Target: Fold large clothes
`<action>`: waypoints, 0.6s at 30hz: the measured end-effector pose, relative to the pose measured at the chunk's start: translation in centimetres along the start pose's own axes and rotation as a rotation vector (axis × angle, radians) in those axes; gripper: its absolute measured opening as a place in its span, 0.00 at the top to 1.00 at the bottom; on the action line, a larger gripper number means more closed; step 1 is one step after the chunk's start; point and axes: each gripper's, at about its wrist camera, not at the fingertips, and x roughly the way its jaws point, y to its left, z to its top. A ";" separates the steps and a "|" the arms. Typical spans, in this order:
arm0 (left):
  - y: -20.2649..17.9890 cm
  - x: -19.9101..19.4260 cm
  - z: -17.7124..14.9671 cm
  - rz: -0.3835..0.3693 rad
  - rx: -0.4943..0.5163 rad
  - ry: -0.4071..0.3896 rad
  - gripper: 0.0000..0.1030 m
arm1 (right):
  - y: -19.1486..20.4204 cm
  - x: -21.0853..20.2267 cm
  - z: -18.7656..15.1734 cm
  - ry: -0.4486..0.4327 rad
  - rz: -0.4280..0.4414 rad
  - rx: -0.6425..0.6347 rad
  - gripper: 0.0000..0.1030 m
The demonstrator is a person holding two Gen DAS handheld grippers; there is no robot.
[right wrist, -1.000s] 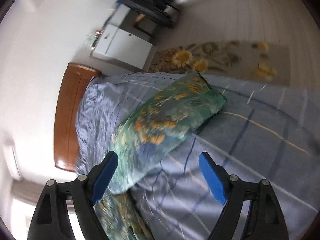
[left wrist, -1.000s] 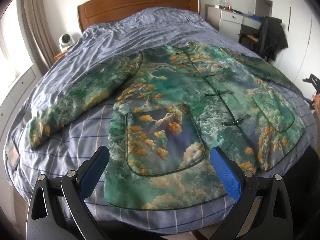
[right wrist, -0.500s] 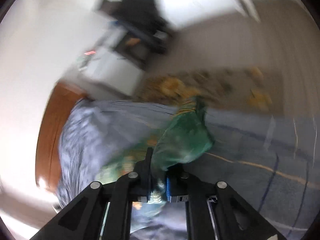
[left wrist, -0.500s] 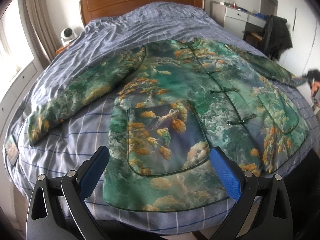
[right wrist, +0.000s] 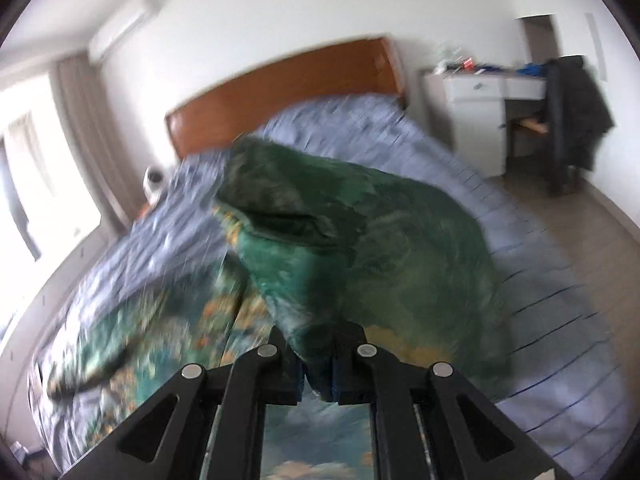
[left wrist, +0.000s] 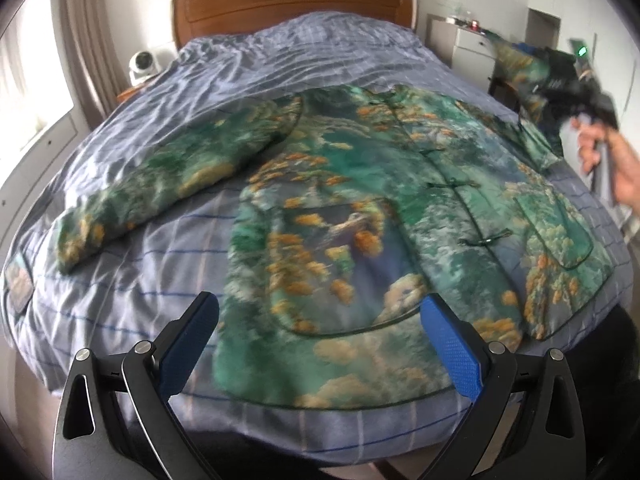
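Observation:
A green and orange patterned jacket (left wrist: 360, 208) lies face up on the blue checked bed (left wrist: 168, 264), front buttoned, its left sleeve (left wrist: 168, 172) spread flat. My left gripper (left wrist: 320, 344) is open and empty, hovering over the jacket's bottom hem near the foot of the bed. My right gripper (right wrist: 318, 376) is shut on the jacket's right sleeve (right wrist: 360, 248) and holds it lifted above the bed; it shows in the left wrist view (left wrist: 576, 84) at the right edge, held by a hand.
A wooden headboard (left wrist: 292, 4) stands at the far end. A white desk (right wrist: 480, 92) and a chair draped with dark clothing (right wrist: 572, 108) stand right of the bed. A small white device (left wrist: 142, 64) sits left of the headboard.
My right gripper closed on the right sleeve end and lifted it off the bed, swinging it over the jacket. My left gripper stayed open, moving slightly closer.

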 end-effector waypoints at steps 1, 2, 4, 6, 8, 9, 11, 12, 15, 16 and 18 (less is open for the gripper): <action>0.4 0.0 -0.2 0.003 -0.010 0.002 0.02 | 1.2 1.2 -0.9 0.029 -0.002 -0.029 0.92; 0.9 0.0 -0.3 0.008 -0.020 0.004 0.02 | 2.4 2.1 -2.0 0.056 -0.007 -0.059 0.92; 1.8 0.0 -0.7 0.023 -0.038 0.009 0.02 | 4.4 4.8 -4.1 0.134 -0.009 -0.125 0.92; 2.2 0.3 -1.0 0.029 -0.047 0.018 0.02 | 6.2 5.9 -5.9 0.188 -0.005 -0.174 0.91; 2.3 0.8 -1.1 0.028 -0.048 0.030 0.02 | 7.6 6.6 -8.0 0.244 0.003 -0.234 0.89; 2.2 0.9 -1.0 0.027 -0.045 0.033 0.02 | 7.8 6.1 -9.2 0.255 0.002 -0.248 0.86; 1.8 1.5 -0.5 0.024 -0.026 0.038 0.02 | 8.2 6.1 -10.5 0.287 -0.005 -0.273 0.71; 1.6 1.6 -0.2 0.021 -0.019 0.037 0.02 | 8.2 5.7 -11.5 0.310 0.016 -0.272 0.55; 0.2 2.2 1.8 -0.028 0.011 0.031 0.02 | 8.0 4.1 -13.2 0.320 0.071 -0.255 0.44; -0.2 2.4 2.5 -0.053 0.016 0.029 0.02 | 8.1 3.2 -13.7 0.325 0.085 -0.260 0.44; -1.7 3.1 4.9 -0.153 0.030 0.029 0.02 | 8.1 1.3 -14.2 0.320 0.106 -0.265 0.44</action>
